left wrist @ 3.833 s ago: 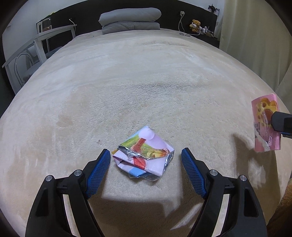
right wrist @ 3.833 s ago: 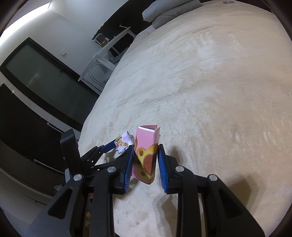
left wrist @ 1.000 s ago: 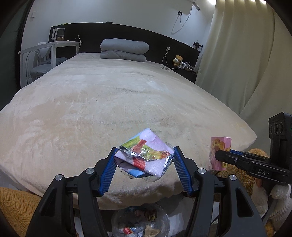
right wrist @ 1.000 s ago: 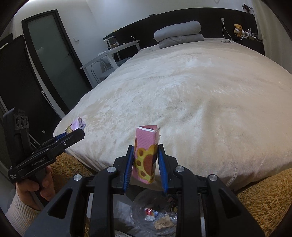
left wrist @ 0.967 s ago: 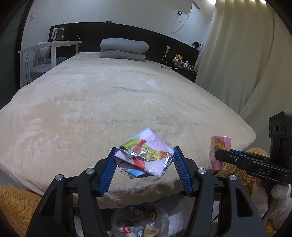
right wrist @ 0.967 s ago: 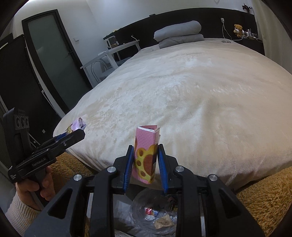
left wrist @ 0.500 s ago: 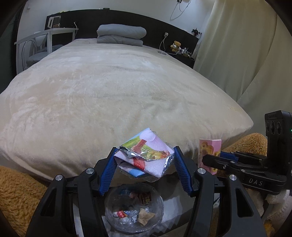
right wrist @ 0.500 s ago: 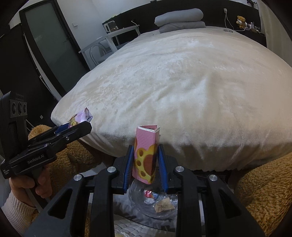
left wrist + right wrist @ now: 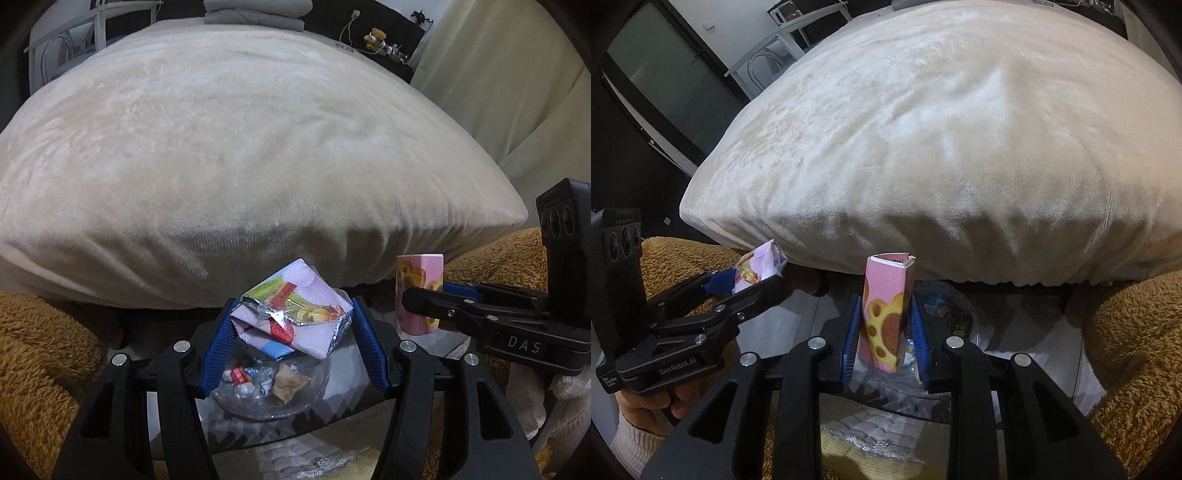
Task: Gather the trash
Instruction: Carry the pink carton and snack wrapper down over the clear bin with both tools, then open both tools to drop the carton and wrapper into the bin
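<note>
Both pieces of trash are off the bed [image 9: 229,140] and in my tongs, so the picking up is done, I judge, and what is left is the drop. My left gripper [image 9: 292,332] is clamped on the crumpled foil wrapper [image 9: 291,317], pads pressing its two ends. My right gripper [image 9: 884,332] is closed tight on the pink carton [image 9: 886,314], which stands upright between the pads. Just below and ahead of both sets of fingers sits the clear bin bag [image 9: 273,387], its mouth open. Inside it I can see a few small scraps already, a brown crumpled piece, something red and some silvery bits. Neither of my two pieces is in yet. Both hang over the opening, the carton just to the right of the wrapper.
</note>
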`<action>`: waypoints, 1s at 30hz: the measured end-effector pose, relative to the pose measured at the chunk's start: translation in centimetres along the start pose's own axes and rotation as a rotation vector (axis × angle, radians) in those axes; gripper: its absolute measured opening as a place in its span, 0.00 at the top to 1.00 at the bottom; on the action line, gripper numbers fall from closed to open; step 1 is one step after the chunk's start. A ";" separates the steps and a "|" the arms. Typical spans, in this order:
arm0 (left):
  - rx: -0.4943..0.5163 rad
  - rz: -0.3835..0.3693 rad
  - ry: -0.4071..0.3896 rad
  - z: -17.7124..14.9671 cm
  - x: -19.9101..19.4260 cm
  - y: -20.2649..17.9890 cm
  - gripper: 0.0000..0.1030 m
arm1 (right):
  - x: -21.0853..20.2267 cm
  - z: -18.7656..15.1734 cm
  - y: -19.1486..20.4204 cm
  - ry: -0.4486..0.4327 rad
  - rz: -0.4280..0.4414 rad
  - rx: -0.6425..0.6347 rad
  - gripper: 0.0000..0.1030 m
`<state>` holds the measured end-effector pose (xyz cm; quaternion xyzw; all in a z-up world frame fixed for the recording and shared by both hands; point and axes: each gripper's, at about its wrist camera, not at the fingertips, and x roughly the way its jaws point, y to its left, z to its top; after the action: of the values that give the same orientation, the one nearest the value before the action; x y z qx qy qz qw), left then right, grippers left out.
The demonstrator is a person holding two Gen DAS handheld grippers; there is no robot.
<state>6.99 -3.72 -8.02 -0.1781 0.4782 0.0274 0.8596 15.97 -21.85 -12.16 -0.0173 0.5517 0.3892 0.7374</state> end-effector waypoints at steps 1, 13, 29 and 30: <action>-0.003 0.002 0.022 -0.1 0.5 0.1 0.42 | 0.3 0.0 -0.2 0.015 0.005 0.011 0.73; -0.004 0.020 0.222 -1.7 5.0 0.9 0.42 | 4.2 -0.2 -1.4 0.171 -0.012 0.067 0.73; -0.022 -0.002 0.353 -2.3 7.5 1.8 0.42 | 7.2 -0.5 -2.2 0.304 -0.026 0.119 0.72; -0.022 -0.002 0.363 -2.3 7.7 1.8 0.42 | 7.2 -0.5 -2.4 0.307 -0.025 0.122 0.72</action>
<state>8.83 -3.75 -16.01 -0.1899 0.6248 -0.0011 0.7573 17.63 -19.73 -19.32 -0.0387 0.6801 0.3385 0.6491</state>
